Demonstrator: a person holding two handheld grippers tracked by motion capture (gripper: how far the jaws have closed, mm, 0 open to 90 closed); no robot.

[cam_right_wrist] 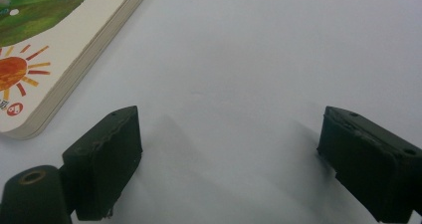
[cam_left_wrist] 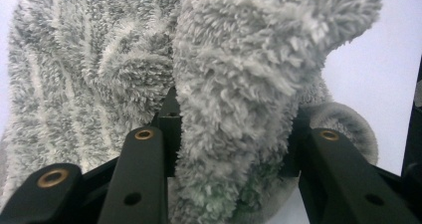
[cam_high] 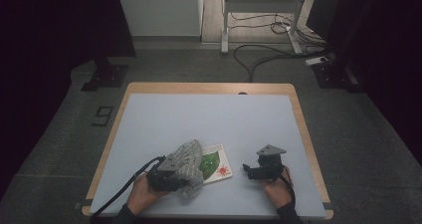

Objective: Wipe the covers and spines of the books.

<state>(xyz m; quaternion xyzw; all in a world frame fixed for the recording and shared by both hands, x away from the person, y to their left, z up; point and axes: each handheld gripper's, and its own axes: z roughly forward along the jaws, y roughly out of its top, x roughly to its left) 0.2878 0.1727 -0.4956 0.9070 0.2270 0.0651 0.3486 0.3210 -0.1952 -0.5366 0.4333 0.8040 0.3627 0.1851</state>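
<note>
A fluffy grey sock (cam_high: 190, 156) with pale stripes lies bunched at the near left of the table, partly over a picture book (cam_high: 217, 167). My left gripper (cam_high: 185, 178) is shut on a thick fold of the sock (cam_left_wrist: 234, 84), with one black jaw on each side of it (cam_left_wrist: 231, 129). The book has a green cover with a red sun (cam_right_wrist: 50, 50) and lies flat. My right gripper (cam_high: 247, 171) rests low just right of the book, pointing at it. Its jaws (cam_right_wrist: 226, 129) stand open over bare table with nothing between them.
A pale blue mat (cam_high: 209, 114) covers the wooden table, whose rim (cam_high: 209, 88) shows at the far edge. On the floor beyond are cables (cam_high: 259, 55) and a white desk frame (cam_high: 261, 15). Dark stands flank the table.
</note>
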